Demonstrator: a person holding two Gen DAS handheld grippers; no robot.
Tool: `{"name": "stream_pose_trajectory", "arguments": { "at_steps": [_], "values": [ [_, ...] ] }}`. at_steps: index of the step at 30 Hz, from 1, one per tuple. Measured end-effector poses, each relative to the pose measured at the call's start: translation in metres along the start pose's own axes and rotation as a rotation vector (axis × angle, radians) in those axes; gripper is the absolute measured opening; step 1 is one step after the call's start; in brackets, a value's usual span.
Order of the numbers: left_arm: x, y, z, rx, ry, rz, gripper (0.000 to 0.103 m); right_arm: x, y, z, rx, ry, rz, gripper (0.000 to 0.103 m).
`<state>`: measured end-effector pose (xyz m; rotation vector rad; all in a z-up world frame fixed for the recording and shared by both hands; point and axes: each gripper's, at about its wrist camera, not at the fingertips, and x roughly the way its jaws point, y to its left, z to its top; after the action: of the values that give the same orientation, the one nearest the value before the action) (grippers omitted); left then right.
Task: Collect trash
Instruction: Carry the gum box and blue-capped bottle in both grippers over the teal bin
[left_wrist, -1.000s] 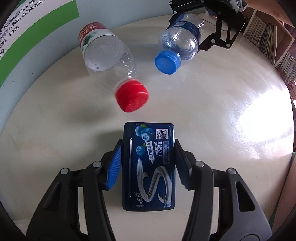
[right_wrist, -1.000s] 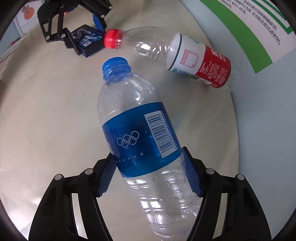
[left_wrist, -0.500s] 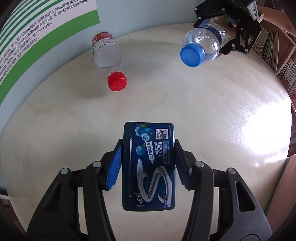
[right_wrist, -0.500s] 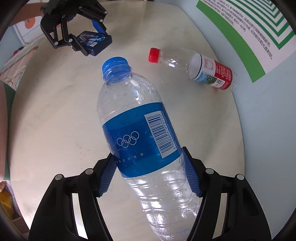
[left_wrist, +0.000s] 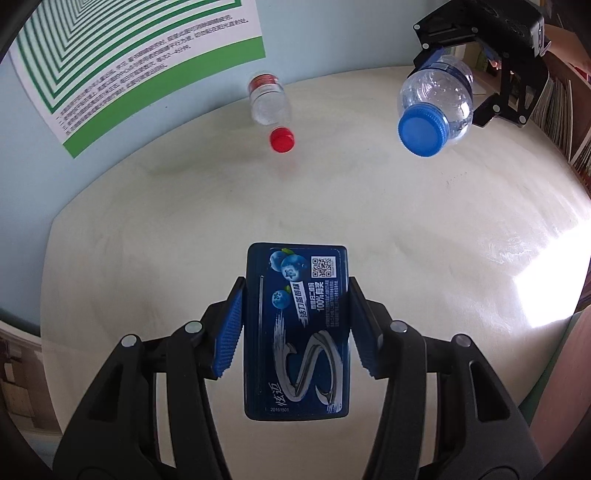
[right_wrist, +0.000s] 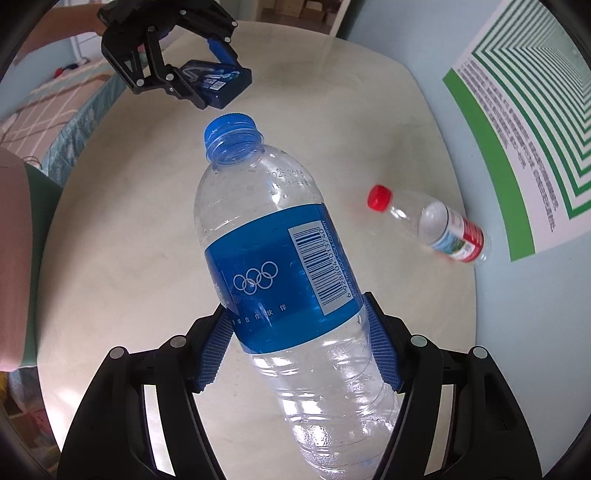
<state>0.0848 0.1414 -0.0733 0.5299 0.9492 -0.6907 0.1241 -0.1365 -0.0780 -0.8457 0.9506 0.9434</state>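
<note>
My left gripper (left_wrist: 295, 328) is shut on a dark blue gum box (left_wrist: 297, 328) and holds it well above the round cream table (left_wrist: 406, 229). My right gripper (right_wrist: 299, 350) is shut on a clear bottle with a blue label and blue cap (right_wrist: 273, 273), also held above the table. Each gripper shows in the other view: the right one with its bottle (left_wrist: 436, 107), the left one with the box (right_wrist: 214, 83). A clear bottle with a red cap (left_wrist: 271, 110) lies on its side on the table near the wall; it also shows in the right wrist view (right_wrist: 436, 225).
A green and white striped poster (left_wrist: 122, 51) hangs on the pale blue wall behind the table. Bookshelves (left_wrist: 565, 107) stand at the right. A person's arm (right_wrist: 14, 258) and a bed with a checked cover (right_wrist: 55, 107) are at the left of the right wrist view.
Both grippers have risen higher above the table with their loads. The table and the red-capped bottle look smaller and farther away. The red-capped bottle has not moved.
</note>
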Motion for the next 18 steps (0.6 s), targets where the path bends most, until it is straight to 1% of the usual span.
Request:
{"name": "stream_pose_trajectory", "arguments": {
  "at_steps": [1, 4, 7, 18],
  "values": [
    [-0.006, 0.001, -0.007, -0.014, 0.002, 0.012, 0.05, 0.0, 0.004, 0.017, -0.016, -0.006, 0.003, 0.068],
    [-0.023, 0.006, -0.035, -0.058, 0.007, 0.047, 0.05, -0.006, 0.023, 0.047, -0.068, -0.025, 0.015, 0.068],
    [-0.035, 0.014, -0.057, -0.1, 0.01, 0.075, 0.05, -0.005, 0.035, 0.069, -0.113, -0.039, 0.03, 0.068],
    [-0.08, 0.021, -0.132, -0.254, 0.026, 0.164, 0.05, 0.001, 0.086, 0.143, -0.291, -0.073, 0.1, 0.068]
  ]
}}
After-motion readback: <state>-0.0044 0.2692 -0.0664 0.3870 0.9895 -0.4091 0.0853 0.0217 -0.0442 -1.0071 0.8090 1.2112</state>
